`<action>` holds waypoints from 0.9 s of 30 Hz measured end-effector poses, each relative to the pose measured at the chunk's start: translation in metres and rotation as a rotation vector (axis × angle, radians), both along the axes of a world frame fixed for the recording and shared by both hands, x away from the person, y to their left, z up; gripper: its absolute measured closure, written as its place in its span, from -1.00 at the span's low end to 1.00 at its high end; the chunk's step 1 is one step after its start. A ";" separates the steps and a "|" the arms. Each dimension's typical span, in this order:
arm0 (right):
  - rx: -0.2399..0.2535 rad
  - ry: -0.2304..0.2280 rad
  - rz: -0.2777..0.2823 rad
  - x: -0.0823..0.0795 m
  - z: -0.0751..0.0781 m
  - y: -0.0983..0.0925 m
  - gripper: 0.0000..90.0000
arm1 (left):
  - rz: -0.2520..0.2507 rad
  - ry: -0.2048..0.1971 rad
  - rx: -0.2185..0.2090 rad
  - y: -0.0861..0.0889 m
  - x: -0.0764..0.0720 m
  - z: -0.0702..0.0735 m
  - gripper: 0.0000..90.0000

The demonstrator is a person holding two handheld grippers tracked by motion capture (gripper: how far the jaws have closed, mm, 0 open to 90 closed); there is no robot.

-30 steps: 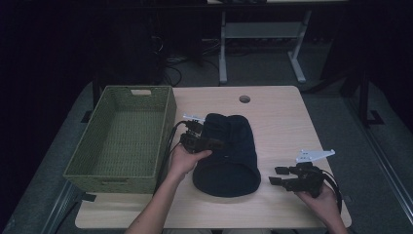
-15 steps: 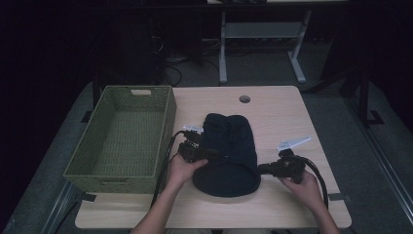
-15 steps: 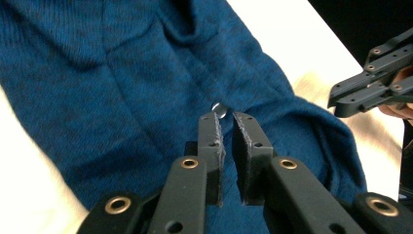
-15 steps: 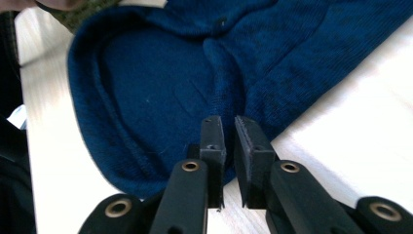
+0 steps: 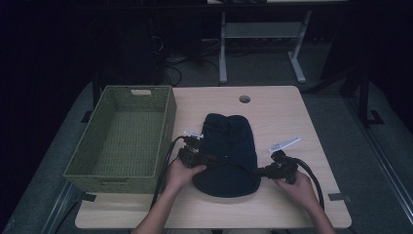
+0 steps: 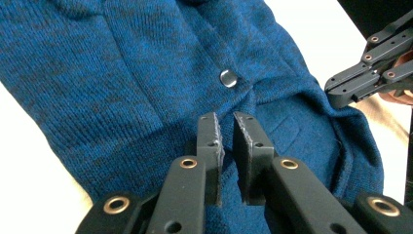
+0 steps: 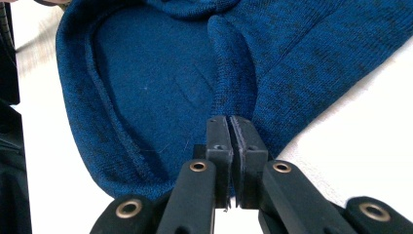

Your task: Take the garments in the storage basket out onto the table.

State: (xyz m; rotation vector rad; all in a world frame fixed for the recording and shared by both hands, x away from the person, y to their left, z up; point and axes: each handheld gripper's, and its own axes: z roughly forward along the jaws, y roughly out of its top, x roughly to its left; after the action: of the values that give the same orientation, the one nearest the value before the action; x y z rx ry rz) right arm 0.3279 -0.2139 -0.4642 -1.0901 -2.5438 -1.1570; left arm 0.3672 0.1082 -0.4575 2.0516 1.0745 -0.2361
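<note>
A blue knitted garment [image 5: 226, 153] is spread on a pale wooden tabletop [image 5: 282, 112], just right of a green woven basket [image 5: 122, 134]. Its near left edge is pinched by the left gripper [image 5: 207, 159], whose jaws have just been closing; its near right edge is clamped by the right gripper [image 5: 263, 171], likewise just closed. The surrounding room is dark, with grey floor [image 5: 341, 102] and a white desk frame [image 5: 258, 44] seen behind
</note>
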 end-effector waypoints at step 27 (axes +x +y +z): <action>-0.033 0.024 0.088 -0.022 -0.001 -0.004 0.97 | -0.082 0.045 0.007 -0.004 -0.041 -0.007 0.80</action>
State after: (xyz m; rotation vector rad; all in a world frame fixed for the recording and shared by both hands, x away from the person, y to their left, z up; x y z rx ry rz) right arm 0.3055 -0.2175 -0.4649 -0.9823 -2.5733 -1.0782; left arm 0.3257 0.1038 -0.4650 2.1078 1.0202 -0.3215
